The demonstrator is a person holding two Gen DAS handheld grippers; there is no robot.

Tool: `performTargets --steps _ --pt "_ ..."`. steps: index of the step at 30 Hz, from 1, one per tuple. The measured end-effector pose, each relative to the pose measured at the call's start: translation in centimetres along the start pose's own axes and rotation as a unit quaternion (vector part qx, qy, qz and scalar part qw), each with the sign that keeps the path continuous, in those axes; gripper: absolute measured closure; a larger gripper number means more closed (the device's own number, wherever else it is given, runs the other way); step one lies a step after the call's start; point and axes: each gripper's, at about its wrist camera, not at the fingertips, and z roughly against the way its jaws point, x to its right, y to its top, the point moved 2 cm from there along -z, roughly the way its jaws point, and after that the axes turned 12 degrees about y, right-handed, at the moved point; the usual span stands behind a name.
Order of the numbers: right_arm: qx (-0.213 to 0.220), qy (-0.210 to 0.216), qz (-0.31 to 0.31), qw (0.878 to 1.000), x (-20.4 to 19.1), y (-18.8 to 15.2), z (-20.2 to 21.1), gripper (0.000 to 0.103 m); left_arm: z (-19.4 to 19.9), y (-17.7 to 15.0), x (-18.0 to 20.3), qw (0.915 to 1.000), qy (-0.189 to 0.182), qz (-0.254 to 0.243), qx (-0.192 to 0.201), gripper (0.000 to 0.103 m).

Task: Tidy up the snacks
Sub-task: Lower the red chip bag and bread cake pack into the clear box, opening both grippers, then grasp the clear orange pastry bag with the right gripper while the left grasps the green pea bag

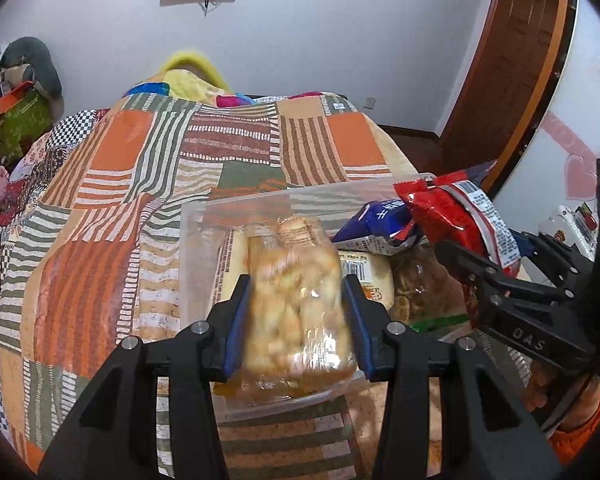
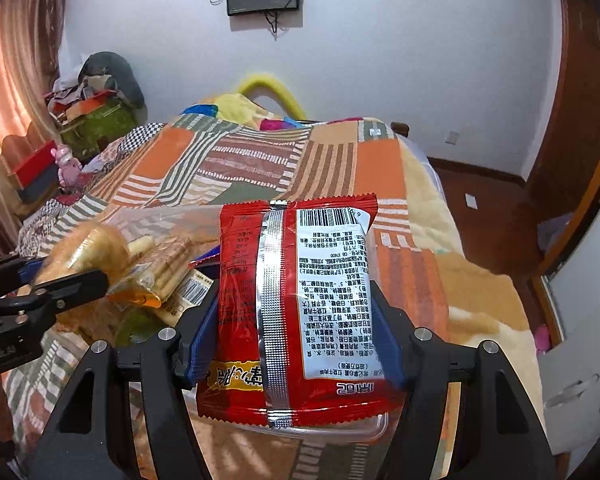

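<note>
Bed (image 1: 228,152) w/ patchwork quilt filled mid frame; clear bin (image 1: 192,240) lower centre. Left hand-held gripper (image 1: 296,320) clamped on biscuit bag (image 1: 296,304), long axis pointing away, directly over bin. Right hand-held gripper (image 2: 296,328) gripped red packet (image 2: 296,300), above bin's right side.

The red packet (image 2: 296,304) is glossy crinkled foil-like plastic with a ridged silver seam and a white matt-looking printed label. The clear bag of golden snacks (image 1: 296,308) is thin, shiny film. The clear tub (image 1: 192,248) on the near end of the bed is smooth, slightly frosted plastic. The grippers' (image 1: 296,308) black frames look matt plastic, with bright metal screw heads and blue pads. The patchwork bedcover (image 1: 148,168) is soft printed cloth. The door (image 1: 512,60) at far right is polished brown wood.
</note>
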Motion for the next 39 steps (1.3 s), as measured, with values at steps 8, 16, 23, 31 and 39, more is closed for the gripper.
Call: performTargets --steps 8,16,23,31,39 --pt "-0.025 0.013 -0.005 1.000 0.0 -0.5 1.6 0.028 2.0 -0.2 -0.3 0.9999 -0.002 0.004 0.012 0.054" --pt "-0.005 0.021 0.001 1.000 -0.9 -0.5 4.9 0.022 6.1 -1.3 -1.3 0.9994 -0.006 0.002 0.035 0.050" --pt "0.000 0.069 0.002 0.998 -3.2 -2.4 7.0 0.016 8.6 -4.4 -2.5 0.9995 -0.006 -0.008 0.031 0.044" --pt "-0.058 0.117 -0.018 0.991 -6.2 -5.7 4.1 0.013 8.1 -9.5 -3.8 0.9997 0.004 -0.022 -0.010 0.044" --pt "-0.107 0.115 -0.056 0.986 -6.8 -7.5 0.0 0.013 6.8 -12.6 -4.3 0.9987 0.005 -0.026 -0.043 0.044"
